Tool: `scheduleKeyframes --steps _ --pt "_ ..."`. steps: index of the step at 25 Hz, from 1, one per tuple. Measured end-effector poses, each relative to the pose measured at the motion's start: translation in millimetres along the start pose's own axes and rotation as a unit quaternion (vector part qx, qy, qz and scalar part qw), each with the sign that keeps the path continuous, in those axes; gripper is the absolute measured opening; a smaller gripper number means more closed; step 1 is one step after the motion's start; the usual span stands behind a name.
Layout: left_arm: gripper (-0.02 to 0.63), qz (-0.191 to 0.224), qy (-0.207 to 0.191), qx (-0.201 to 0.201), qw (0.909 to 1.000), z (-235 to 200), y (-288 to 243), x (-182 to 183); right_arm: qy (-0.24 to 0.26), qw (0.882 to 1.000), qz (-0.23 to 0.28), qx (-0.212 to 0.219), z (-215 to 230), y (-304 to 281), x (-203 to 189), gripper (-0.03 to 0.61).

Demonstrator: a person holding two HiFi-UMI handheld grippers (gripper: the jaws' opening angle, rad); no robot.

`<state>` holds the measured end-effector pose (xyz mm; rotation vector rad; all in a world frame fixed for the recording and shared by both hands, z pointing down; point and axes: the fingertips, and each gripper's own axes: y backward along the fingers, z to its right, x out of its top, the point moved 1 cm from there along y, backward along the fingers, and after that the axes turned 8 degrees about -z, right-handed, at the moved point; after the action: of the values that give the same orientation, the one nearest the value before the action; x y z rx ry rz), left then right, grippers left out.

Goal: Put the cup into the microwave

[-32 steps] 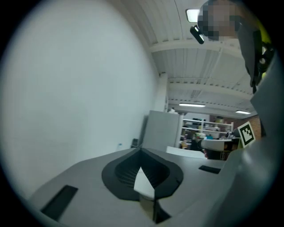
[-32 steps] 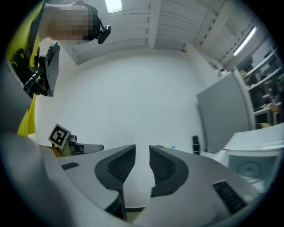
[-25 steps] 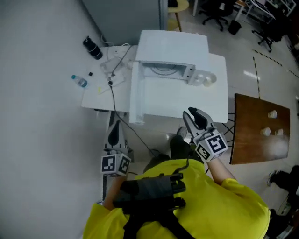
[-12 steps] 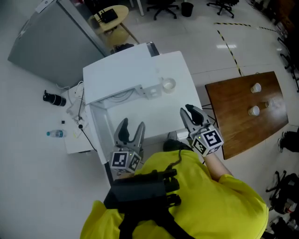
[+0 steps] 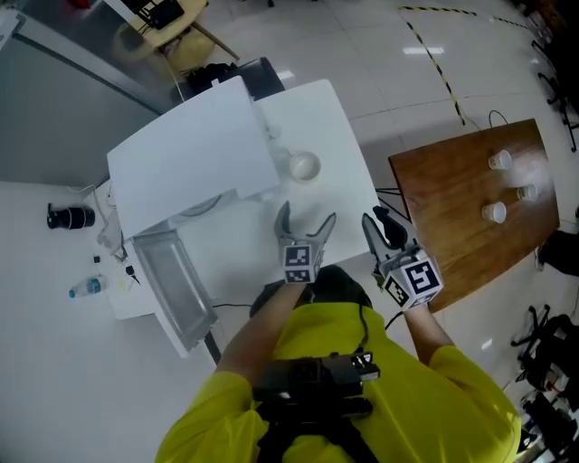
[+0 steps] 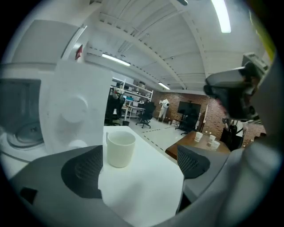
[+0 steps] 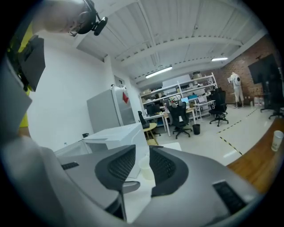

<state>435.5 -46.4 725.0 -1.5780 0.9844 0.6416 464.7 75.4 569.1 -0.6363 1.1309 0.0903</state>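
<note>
A white cup stands upright on the white table, just right of the white microwave, whose door hangs open at the lower left. My left gripper hovers over the table in front of the cup; its jaws have just been opening and stand wide, with nothing between them. In the left gripper view the cup sits a little ahead of the left gripper, beside the microwave front. My right gripper is further right, jaws together and empty; the cup shows past them.
A brown wooden table with small paper cups stands close on the right. Left of the microwave lie a black cylinder, a water bottle and cables. A chair stands behind.
My left gripper swung from the lower left by the microwave door to the table in front of the cup, and its jaws opened wide. The right gripper stayed shut at the right.
</note>
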Motion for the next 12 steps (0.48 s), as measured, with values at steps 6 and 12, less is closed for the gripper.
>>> scheduleKeyframes --steps 6,12 --pt "0.463 -0.006 0.013 0.031 0.9994 -20 -91 -18 -0.047 0.998 -0.031 -0.024 20 -10 -50 0.103" --pt "0.514 0.02 0.022 0.087 0.9958 -35 -124 -9 -0.05 0.997 -0.045 -0.026 29 -20 -69 0.103"
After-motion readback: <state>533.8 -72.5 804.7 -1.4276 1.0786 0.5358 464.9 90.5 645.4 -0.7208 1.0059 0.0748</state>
